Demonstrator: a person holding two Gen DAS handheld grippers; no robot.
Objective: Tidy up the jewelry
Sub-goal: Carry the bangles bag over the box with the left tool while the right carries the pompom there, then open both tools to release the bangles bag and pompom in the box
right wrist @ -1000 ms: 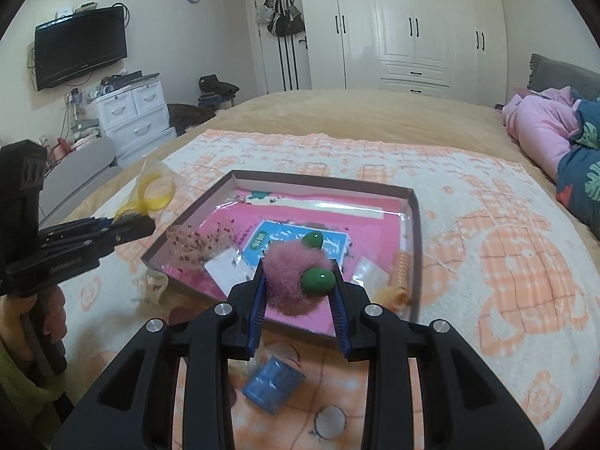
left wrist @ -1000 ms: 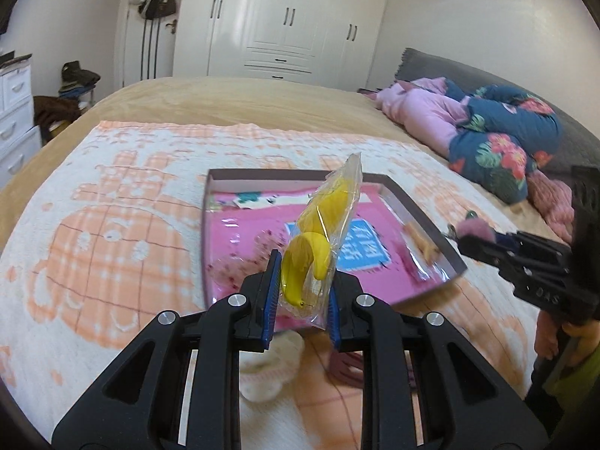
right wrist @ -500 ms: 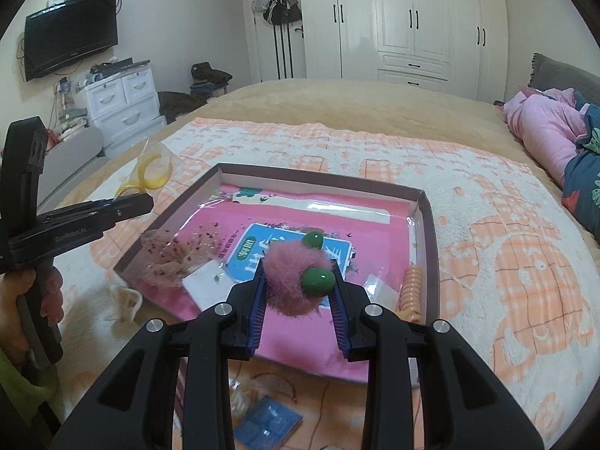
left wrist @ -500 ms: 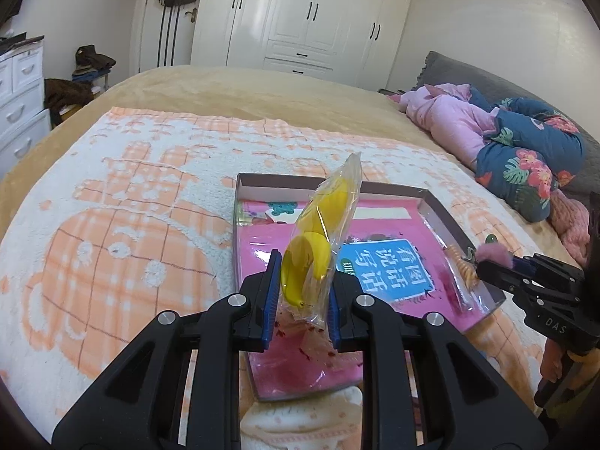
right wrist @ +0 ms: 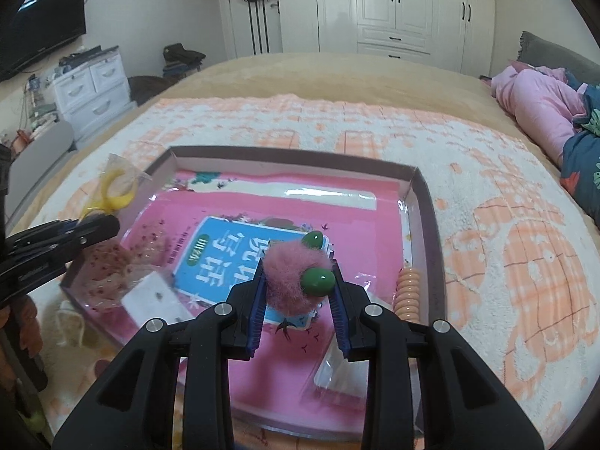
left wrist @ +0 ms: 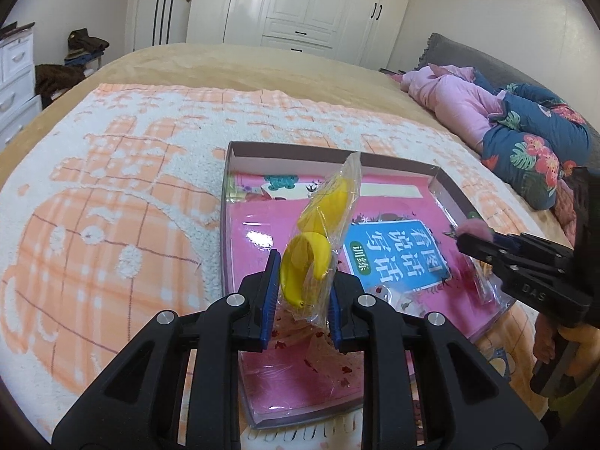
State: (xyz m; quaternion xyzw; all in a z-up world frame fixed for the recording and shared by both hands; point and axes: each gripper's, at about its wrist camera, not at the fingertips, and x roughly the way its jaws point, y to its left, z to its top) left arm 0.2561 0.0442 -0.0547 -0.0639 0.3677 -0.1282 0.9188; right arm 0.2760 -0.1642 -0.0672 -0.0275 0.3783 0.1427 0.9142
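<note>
My left gripper (left wrist: 302,292) is shut on a clear bag with yellow hair clips (left wrist: 318,236), held over the near-left part of a shallow box (left wrist: 292,148) lined in pink with a blue label (left wrist: 397,255). My right gripper (right wrist: 298,292) is shut on a pink fluffy pompom with green beads (right wrist: 296,277), held over the box's (right wrist: 427,202) middle. In the right wrist view the left gripper (right wrist: 56,240) and its bag (right wrist: 116,187) are at the box's left edge. In the left wrist view the right gripper (left wrist: 525,266) is at the box's right edge.
The box lies on an orange-and-white blanket (left wrist: 112,217) on a bed. In it are a speckled bag (right wrist: 108,262), a white card (right wrist: 153,300) and a peach coil hair tie (right wrist: 407,292). Pink and floral bedding (left wrist: 506,112) lies far right. White drawers (right wrist: 93,90) stand left.
Both grippers have moved forward over the box, each still holding its item. The box now fills more of both views.
</note>
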